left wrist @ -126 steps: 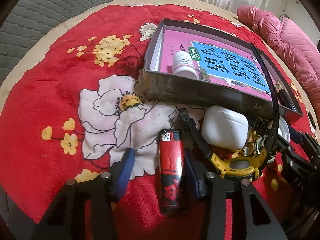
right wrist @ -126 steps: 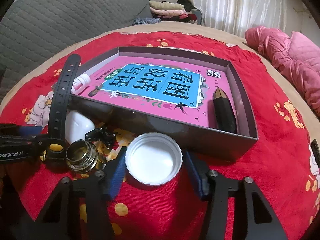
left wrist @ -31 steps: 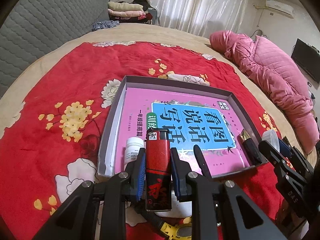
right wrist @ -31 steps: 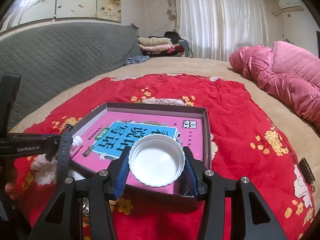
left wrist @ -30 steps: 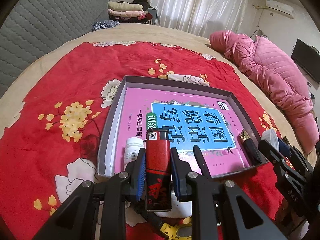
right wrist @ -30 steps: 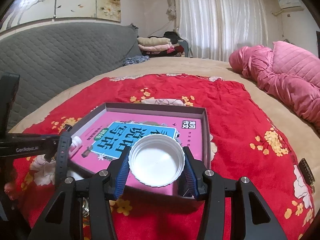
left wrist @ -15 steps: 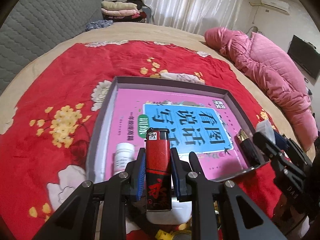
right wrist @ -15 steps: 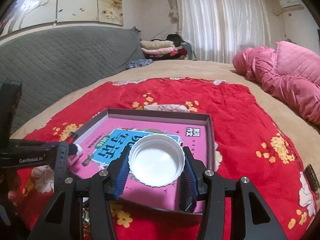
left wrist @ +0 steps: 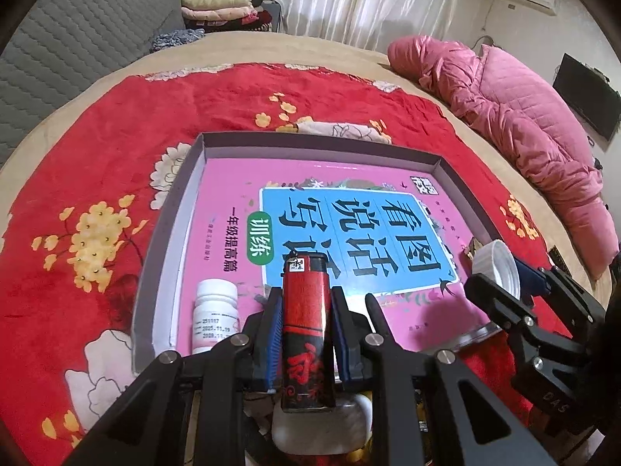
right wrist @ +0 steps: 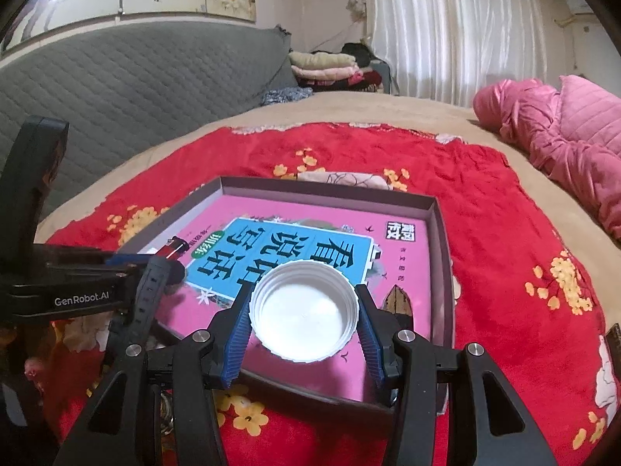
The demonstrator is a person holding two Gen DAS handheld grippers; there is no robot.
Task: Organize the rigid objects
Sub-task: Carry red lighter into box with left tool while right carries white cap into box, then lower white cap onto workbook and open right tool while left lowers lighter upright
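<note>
My left gripper (left wrist: 305, 303) is shut on a red and black lighter (left wrist: 306, 330), held above the near edge of a grey shallow box (left wrist: 322, 139). The box holds a pink and blue book (left wrist: 349, 213), a small white pill bottle (left wrist: 214, 320) at its near left and a dark brown pointed object (right wrist: 396, 303) at its right. My right gripper (right wrist: 303, 312) is shut on a white plastic lid (right wrist: 303, 310), held above the box's near right part. The lid also shows in the left wrist view (left wrist: 496, 268).
The box lies on a red flowered cloth (left wrist: 116, 136) on a bed. A white earbud case (left wrist: 322, 423) lies below the lighter, outside the box. A black watch strap (right wrist: 149, 291) stands by the left gripper. A pink quilted coat (left wrist: 524, 116) lies at the right.
Both grippers have moved forward over the box with the lighter and the lid still held. The box looks nearer and more from above.
</note>
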